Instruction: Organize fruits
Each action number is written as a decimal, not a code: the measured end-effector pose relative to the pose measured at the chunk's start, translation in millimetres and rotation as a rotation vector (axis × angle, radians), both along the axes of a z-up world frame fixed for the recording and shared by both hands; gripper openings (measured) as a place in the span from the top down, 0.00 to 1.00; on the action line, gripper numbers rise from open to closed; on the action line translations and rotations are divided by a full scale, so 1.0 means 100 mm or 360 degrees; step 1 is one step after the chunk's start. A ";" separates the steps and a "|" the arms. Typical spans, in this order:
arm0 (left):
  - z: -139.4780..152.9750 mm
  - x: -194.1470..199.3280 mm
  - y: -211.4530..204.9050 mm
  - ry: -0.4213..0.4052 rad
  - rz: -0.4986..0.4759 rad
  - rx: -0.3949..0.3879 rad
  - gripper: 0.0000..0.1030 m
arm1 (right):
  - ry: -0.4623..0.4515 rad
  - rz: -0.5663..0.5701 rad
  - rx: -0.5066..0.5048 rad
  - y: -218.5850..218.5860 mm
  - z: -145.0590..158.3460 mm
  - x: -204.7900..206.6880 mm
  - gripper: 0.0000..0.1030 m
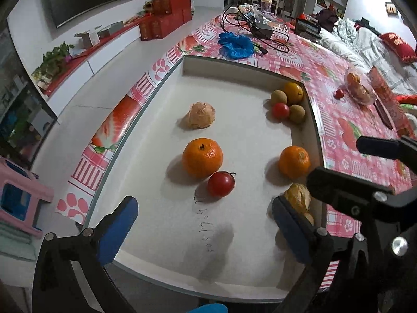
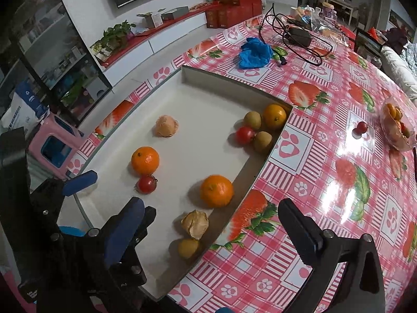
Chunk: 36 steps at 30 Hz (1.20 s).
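A shallow white tray [image 1: 234, 88] [image 2: 208, 99] lies on the strawberry tablecloth. In it are an orange [image 1: 202, 157] [image 2: 145, 160] touching a red tomato [image 1: 221, 184] [image 2: 147, 184], a second orange [image 1: 294, 161] [image 2: 216, 191], a papery husked fruit [image 1: 200, 115] [image 2: 166, 126], another husked fruit [image 1: 298, 197] [image 2: 195, 223] with a small yellow fruit [image 2: 188, 247], and a corner cluster of two kiwis, a tomato and an orange [image 1: 288, 104] [image 2: 260, 127]. My left gripper [image 1: 206, 224] is open and empty above the tray's near edge. My right gripper [image 2: 211, 227] is open and empty over the husked fruit.
A plastic bag of fruit [image 2: 397, 127] and a loose tomato [image 2: 361, 127] lie on the table to the right. A blue glove [image 2: 255, 53] and black cables with a charger [image 2: 297, 36] lie beyond the tray. A pink stool [image 2: 54, 146] stands left of the table.
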<state>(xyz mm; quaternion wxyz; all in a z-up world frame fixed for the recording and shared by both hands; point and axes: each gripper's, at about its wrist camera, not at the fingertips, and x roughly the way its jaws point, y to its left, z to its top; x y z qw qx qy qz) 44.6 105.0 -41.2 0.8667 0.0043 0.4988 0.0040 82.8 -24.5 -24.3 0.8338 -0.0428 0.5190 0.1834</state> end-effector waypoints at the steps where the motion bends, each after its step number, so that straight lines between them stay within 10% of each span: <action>1: 0.00 -0.01 -0.02 -0.0002 -0.0005 0.0015 0.00 | 0.0003 -0.0001 -0.0008 0.00 0.00 0.00 0.00; 36: 0.01 -0.14 -0.21 -0.0017 -0.0075 0.0120 0.00 | -0.0080 0.0054 -0.0233 0.06 0.00 -0.13 0.00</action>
